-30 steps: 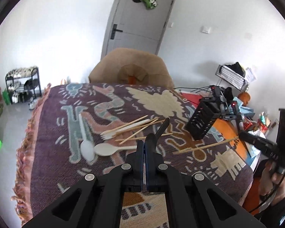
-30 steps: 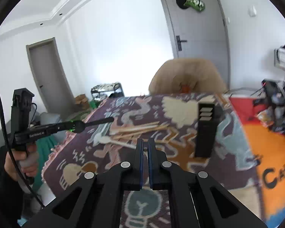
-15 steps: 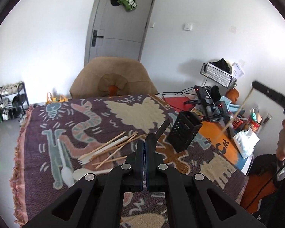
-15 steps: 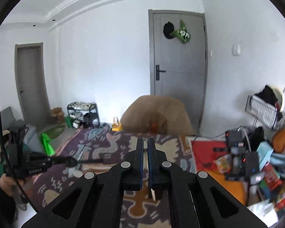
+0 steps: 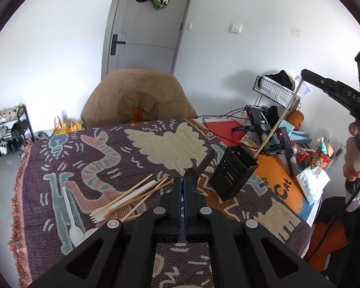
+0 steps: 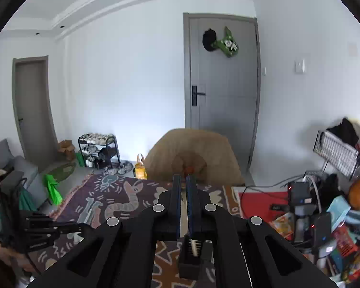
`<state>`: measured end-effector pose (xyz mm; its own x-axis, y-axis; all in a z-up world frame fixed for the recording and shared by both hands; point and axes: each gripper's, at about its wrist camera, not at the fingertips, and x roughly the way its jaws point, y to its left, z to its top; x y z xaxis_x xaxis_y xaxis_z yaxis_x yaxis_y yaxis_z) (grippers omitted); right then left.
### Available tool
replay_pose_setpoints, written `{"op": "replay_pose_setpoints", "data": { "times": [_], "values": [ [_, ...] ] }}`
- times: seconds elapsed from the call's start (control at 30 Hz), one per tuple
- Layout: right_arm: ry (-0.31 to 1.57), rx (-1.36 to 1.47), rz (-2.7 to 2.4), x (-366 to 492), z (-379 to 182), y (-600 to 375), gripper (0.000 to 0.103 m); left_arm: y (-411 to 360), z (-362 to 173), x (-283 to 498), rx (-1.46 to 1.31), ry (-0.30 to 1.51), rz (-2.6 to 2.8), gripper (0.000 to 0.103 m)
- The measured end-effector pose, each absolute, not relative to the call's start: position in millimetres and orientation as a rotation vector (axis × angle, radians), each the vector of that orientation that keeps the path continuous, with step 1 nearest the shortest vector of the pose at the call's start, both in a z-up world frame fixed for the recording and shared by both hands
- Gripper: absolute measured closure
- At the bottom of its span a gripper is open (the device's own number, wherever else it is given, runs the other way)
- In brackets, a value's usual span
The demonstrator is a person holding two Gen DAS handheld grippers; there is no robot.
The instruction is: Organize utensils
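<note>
Both views have swung upward since a second ago: more wall and door, less of the patterned blanket. Right gripper, then low beside the table, now rides high at the right edge – clamped on one wooden chopstick whose lower tip sits at the mouth of the black slotted holder, tilted on the blanket. Judgement: insertion is under way, one stick nearly sorted. Left gripper jaws together, nothing between them. Remaining pile lies left of the holder – loose chopsticks, wooden fork, white spoon – all untouched, so most of the sorting remains
</note>
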<state>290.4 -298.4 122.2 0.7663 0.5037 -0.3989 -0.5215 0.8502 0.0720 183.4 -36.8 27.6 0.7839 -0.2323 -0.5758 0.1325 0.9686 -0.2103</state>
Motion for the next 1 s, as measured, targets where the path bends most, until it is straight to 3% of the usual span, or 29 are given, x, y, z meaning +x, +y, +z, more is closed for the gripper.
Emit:
{"op": "replay_pose_setpoints", "data": {
  "times": [0.03, 0.07, 0.1, 0.13, 0.17, 0.2, 0.57, 1.0],
  "values": [
    [0.466, -0.049, 0.559, 298.3, 114.3, -296.8, 0.097, -37.1, 27.4, 185.7, -0.161, 0.643, -0.198, 0.103],
    [0.496, -0.061, 0.549, 302.3, 108.8, -296.9, 0.089, -37.3, 27.1, 188.7, -0.16, 0.647, -0.198, 0.103],
    [0.522, -0.082, 0.522, 305.4, 103.2, -297.2, 0.068, -37.9, 26.8, 191.7, -0.16, 0.651, -0.199, 0.103],
    [0.529, -0.103, 0.499, 304.3, 99.5, -299.6, 0.057, -38.8, 26.7, 194.5, -0.159, 0.655, -0.201, 0.103],
    [0.518, -0.114, 0.488, 299.4, 97.5, -304.3, 0.039, -40.3, 27.1, 196.9, -0.157, 0.658, -0.203, 0.103],
    [0.506, -0.12, 0.491, 293.1, 95.9, -310.3, 0.033, -42.2, 27.5, 199.3, -0.154, 0.66, -0.206, 0.103],
    [0.575, -0.021, 0.452, 259.6, 61.4, -390.2, 0.032, -96.9, 49.0, 229.7, 0.035, 0.693, -0.279, 0.103],
    [0.591, 0.193, 0.418, 230.1, -12.8, -414.5, 0.028, -164.7, 61.8, 260.7, 0.387, 0.813, -0.289, 0.102]
  ]
}}
